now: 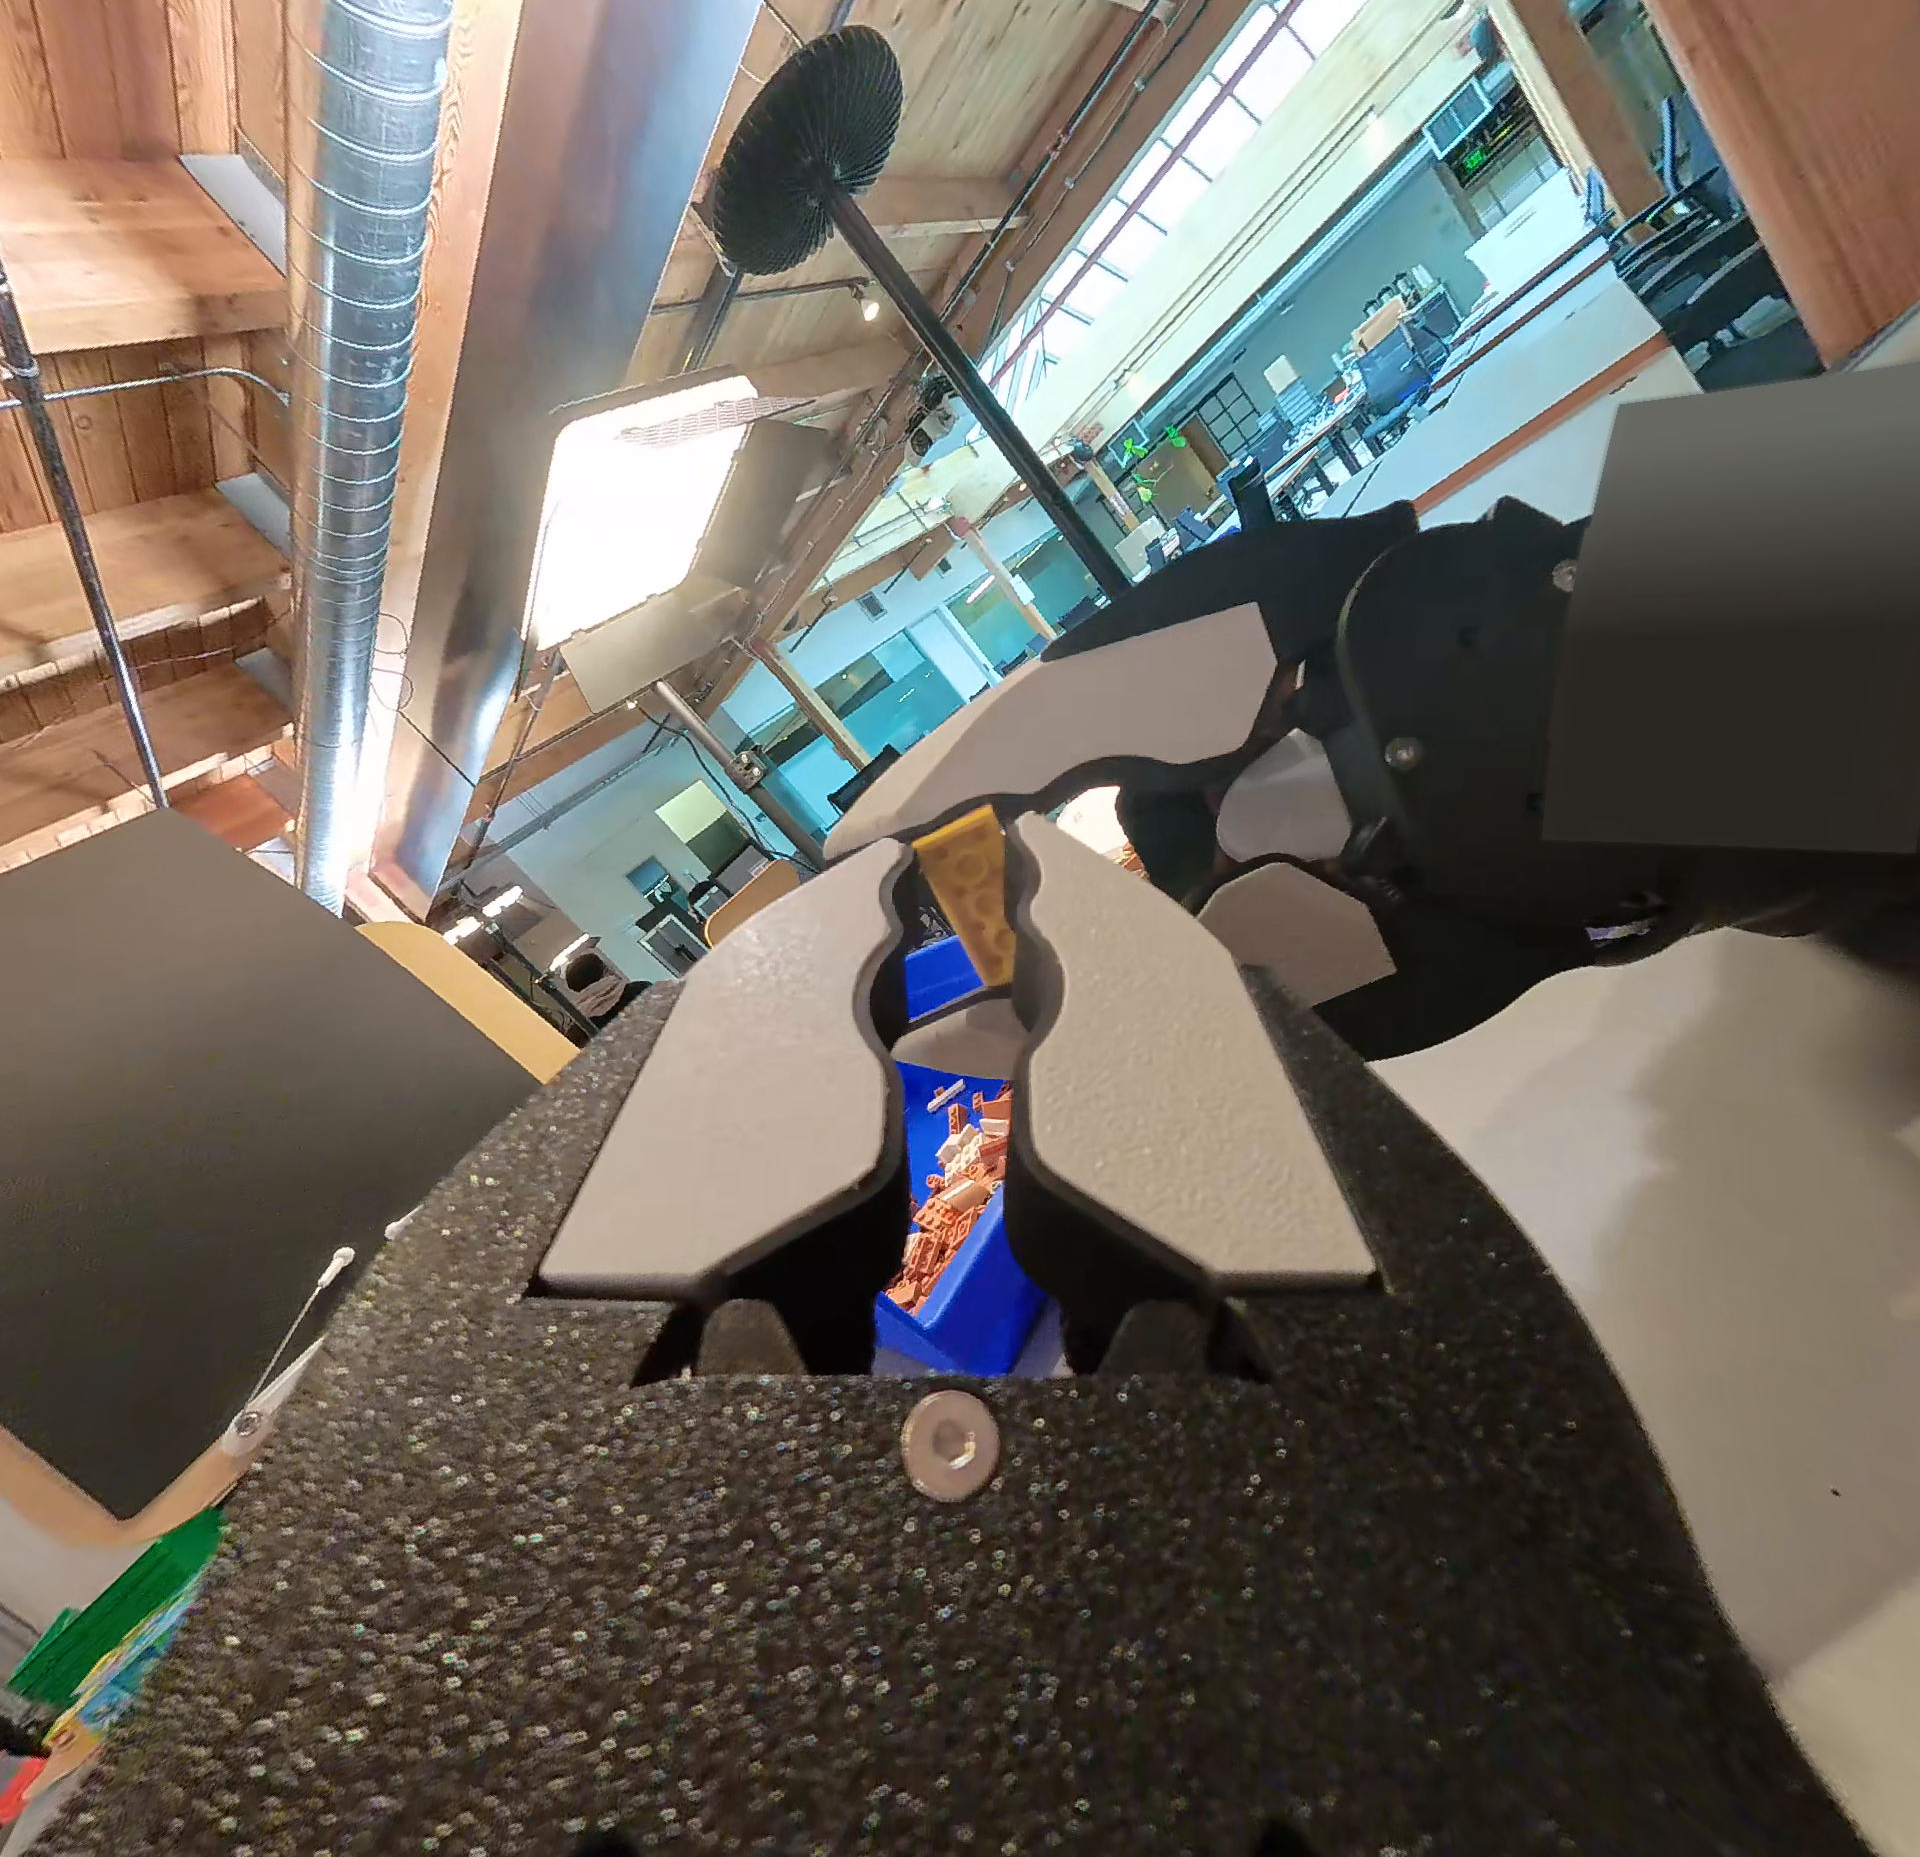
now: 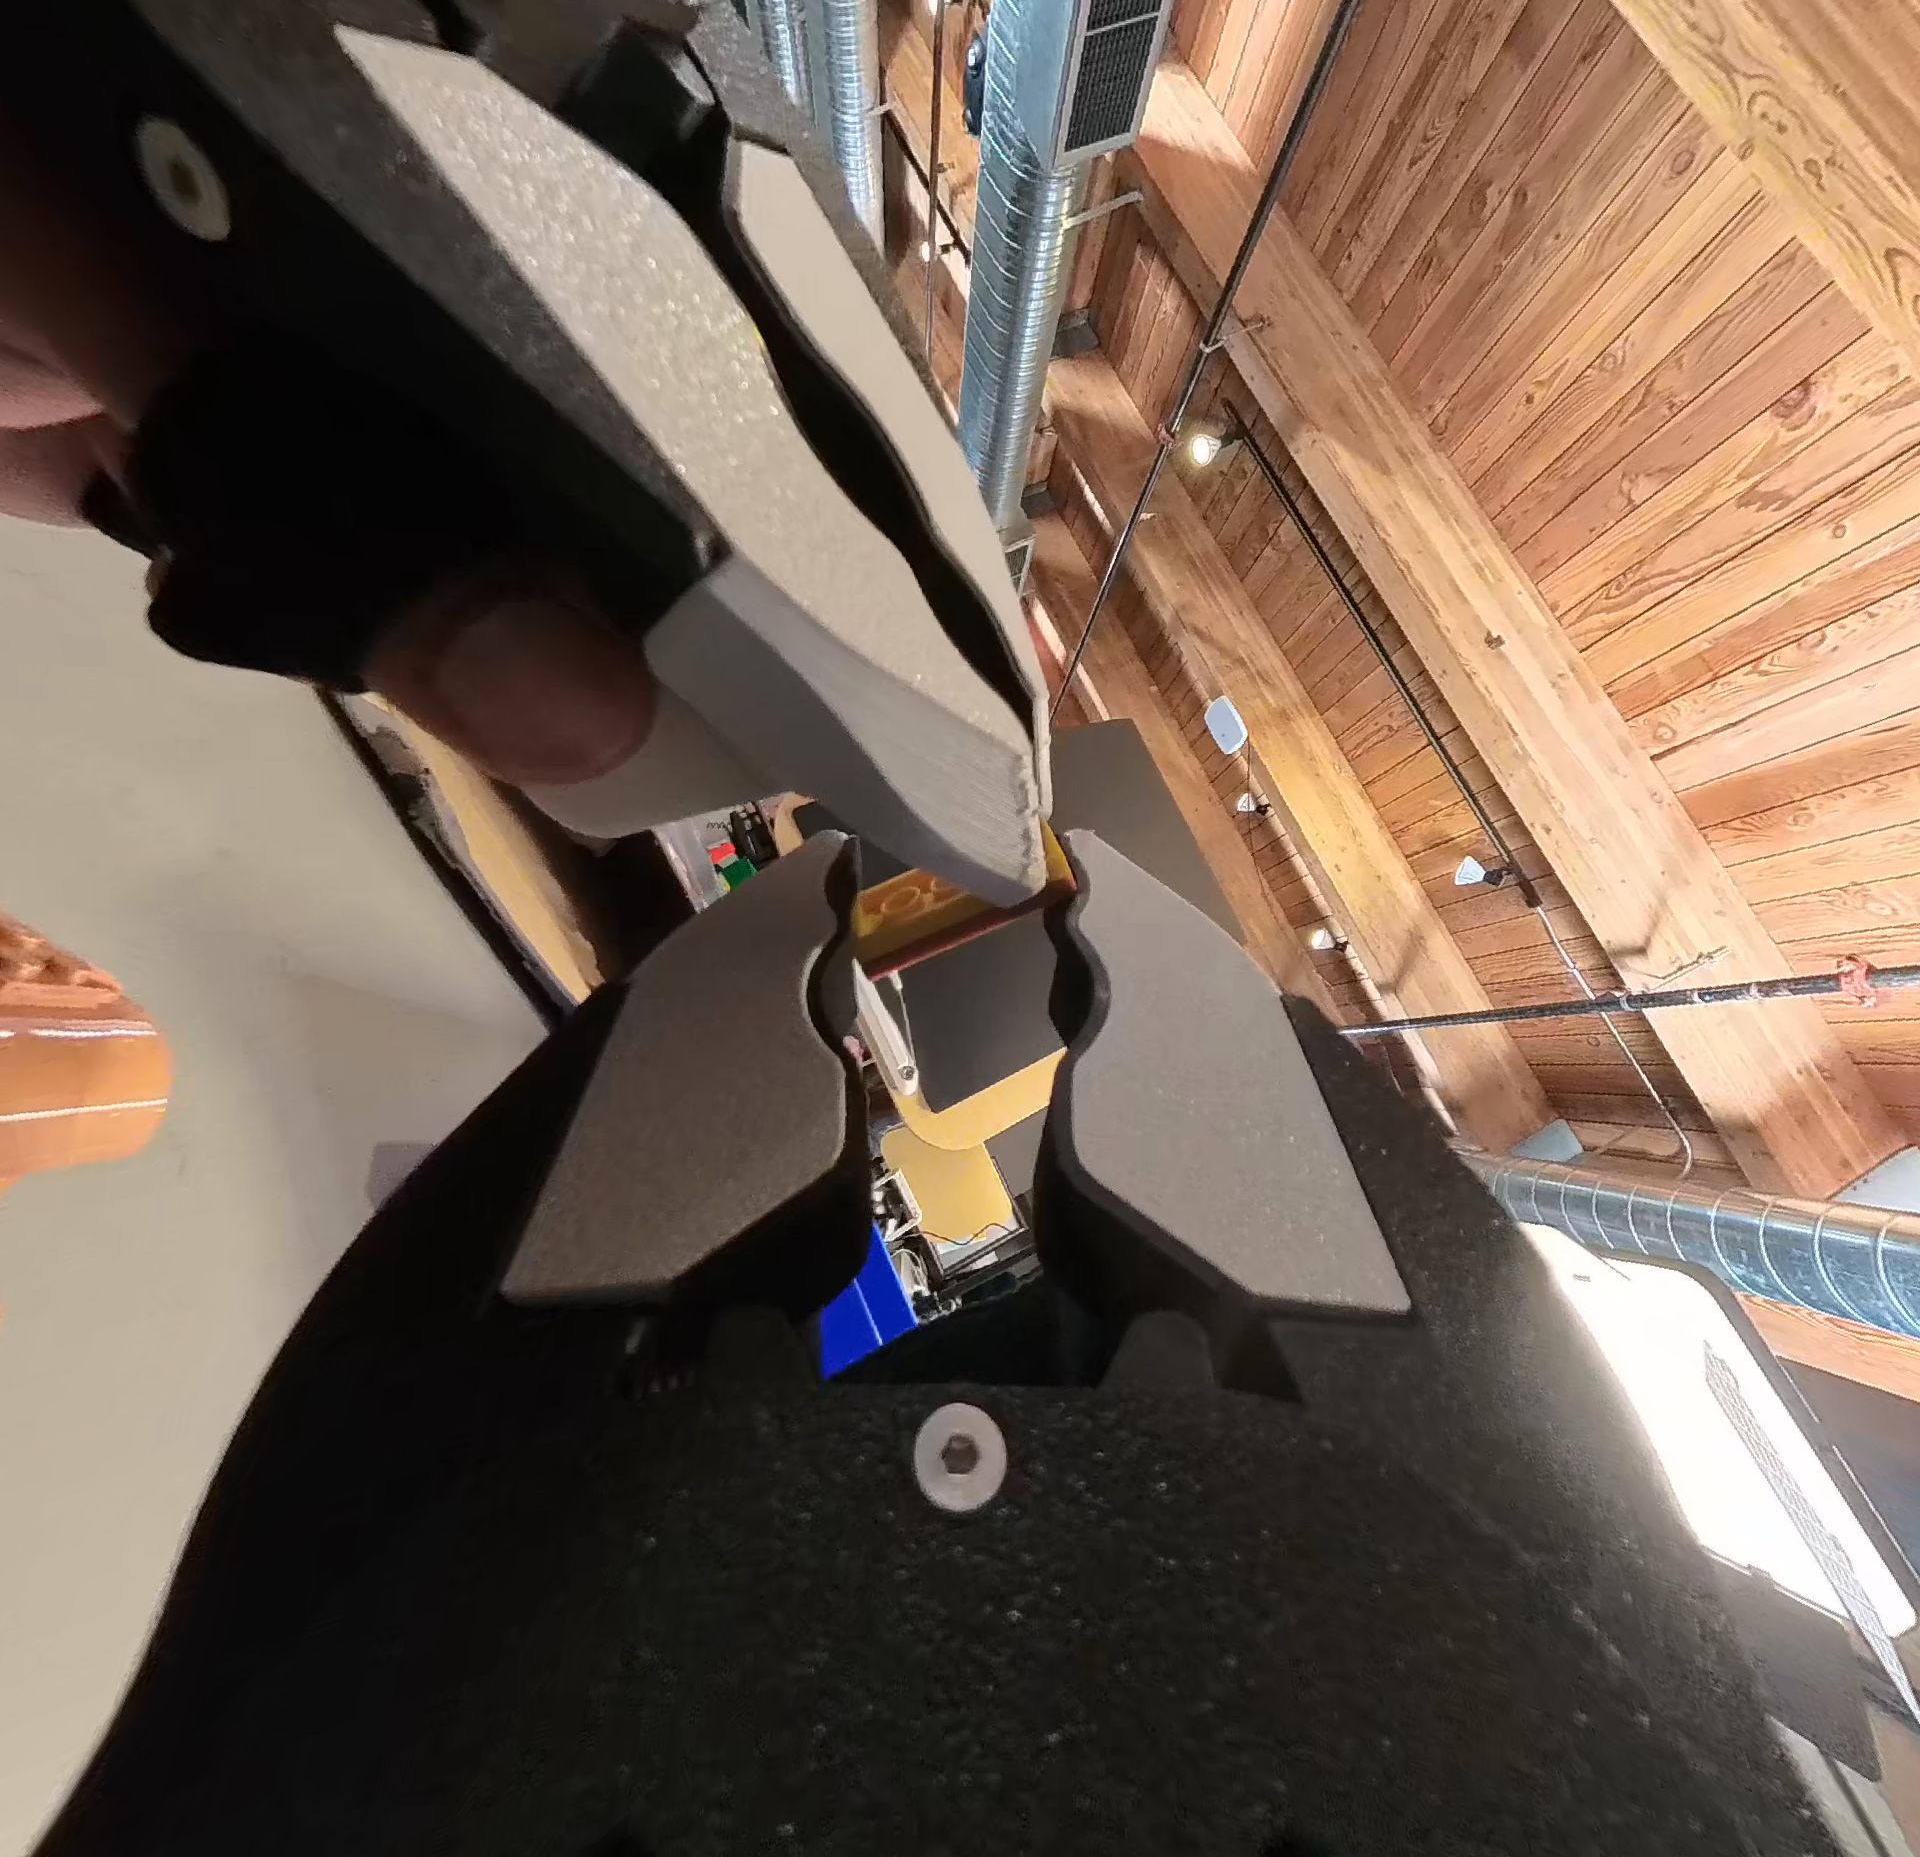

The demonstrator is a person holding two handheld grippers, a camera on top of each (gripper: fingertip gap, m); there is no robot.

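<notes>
1. My left tongs (image 1: 961, 877) point up and forward, tilted toward the ceiling, and are closed on a yellow plate (image 1: 975, 898), a flat studded toy brick pinched edge-on between the tips.
2. My right tongs (image 2: 961, 898) point steeply upward too, their grey fingers (image 2: 1174, 1101) narrowed around the same plate (image 2: 909, 908), which lies crosswise between the tips. From this view I read them as gripping it.
3. The two tongs meet at the plate: in the left view the right tongs (image 1: 1101, 768) come in from the right, their upper finger (image 1: 1081, 706) lying over the plate's top end. In the right view the left tongs (image 2: 1029, 820) descend from the upper left onto the plate.
4. A thumb (image 2: 530, 685) presses against the underside of the left tongs' body, left of the plate.
5. Below the plate, seen through the gap in the left tongs, sits a blue bin (image 1: 977, 1298) of reddish-brown and white bricks (image 1: 961, 1184) on the white tabletop (image 1: 1662, 1236).
6. Above the plate there is a wooden ceiling (image 2: 1507, 353) with a silver duct (image 1: 364, 405).
</notes>
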